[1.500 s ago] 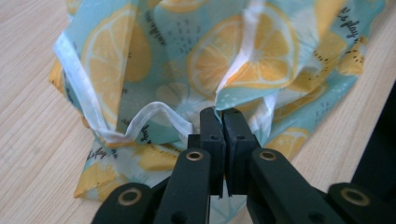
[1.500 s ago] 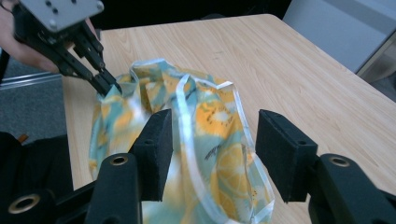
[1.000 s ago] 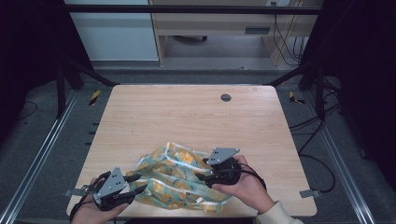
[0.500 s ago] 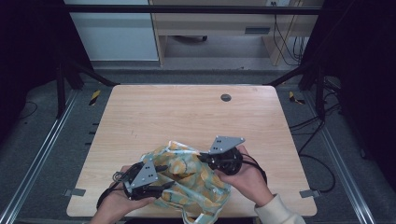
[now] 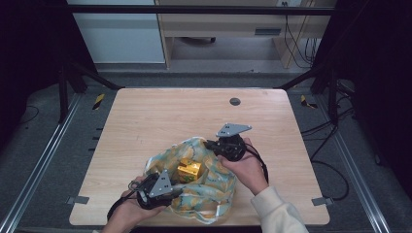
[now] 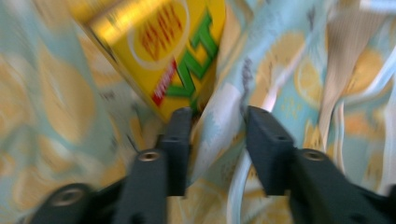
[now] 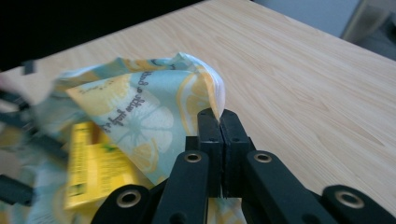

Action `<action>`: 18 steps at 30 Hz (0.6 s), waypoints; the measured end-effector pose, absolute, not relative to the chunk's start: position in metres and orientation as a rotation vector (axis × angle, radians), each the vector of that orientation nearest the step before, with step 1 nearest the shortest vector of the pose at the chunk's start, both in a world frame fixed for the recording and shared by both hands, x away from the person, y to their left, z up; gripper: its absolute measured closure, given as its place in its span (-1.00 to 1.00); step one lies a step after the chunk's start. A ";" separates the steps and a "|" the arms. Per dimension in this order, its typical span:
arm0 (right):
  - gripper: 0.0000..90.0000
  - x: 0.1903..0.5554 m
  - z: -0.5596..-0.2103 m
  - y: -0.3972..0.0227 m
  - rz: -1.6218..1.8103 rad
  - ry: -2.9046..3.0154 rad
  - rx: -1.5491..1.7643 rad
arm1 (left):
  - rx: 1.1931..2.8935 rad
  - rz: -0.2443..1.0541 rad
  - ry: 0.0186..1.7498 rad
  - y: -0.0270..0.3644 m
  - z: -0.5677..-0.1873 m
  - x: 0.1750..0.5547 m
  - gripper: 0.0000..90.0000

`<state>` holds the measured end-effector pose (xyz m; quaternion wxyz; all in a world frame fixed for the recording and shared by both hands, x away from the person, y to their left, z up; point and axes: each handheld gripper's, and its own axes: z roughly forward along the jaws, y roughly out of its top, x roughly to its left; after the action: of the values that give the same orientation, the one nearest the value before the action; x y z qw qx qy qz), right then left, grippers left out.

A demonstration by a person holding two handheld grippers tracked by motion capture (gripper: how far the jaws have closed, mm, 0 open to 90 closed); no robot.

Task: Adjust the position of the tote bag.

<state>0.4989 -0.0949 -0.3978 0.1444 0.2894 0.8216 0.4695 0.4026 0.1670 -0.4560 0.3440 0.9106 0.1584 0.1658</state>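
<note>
Fabric of the lemon-print bag [image 5: 214, 187] near the worktop's [image 5: 160, 116] front edge we pinch in our clamped right gripper [image 7: 219, 123], while our left gripper [image 6: 217, 135], jaws just closing but apart, straddles a fold beside the yellow box [image 5: 188, 170].

Lemon-print bag [image 5: 214, 187] (open), yellow box [image 5: 188, 170] inside

**Wooden table with a lemon-print bag on it**

The table [image 5: 160, 121] is a light wood top with rounded corners and a small dark round cap [image 5: 235, 101] set near its far edge. A lemon-print bag [image 5: 214, 189] lies crumpled on the near part, well apart from the cap, with bare wood between them.
</note>
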 end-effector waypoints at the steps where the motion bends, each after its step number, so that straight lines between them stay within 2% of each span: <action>1: 0.99 0.502 -0.400 -0.095 1.343 2.371 0.847 | 2.381 0.422 0.416 0.167 -0.458 0.403 0.53; 5: 0.99 0.517 -0.414 -0.096 1.288 2.394 0.891 | 2.425 0.391 0.433 0.170 -0.462 0.405 0.95; 6: 0.99 0.520 -0.416 -0.097 1.279 2.399 0.899 | 2.421 0.390 0.442 0.171 -0.461 0.405 0.99; 18: 1.00 0.548 -0.441 -0.118 1.146 2.395 1.022 | 2.433 0.402 0.479 0.191 -0.460 0.399 1.00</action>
<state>0.5484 -0.1183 -0.4405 0.1480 0.3553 0.8325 0.3984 0.3987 0.1909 -0.4599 0.3098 0.9209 0.1812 0.1522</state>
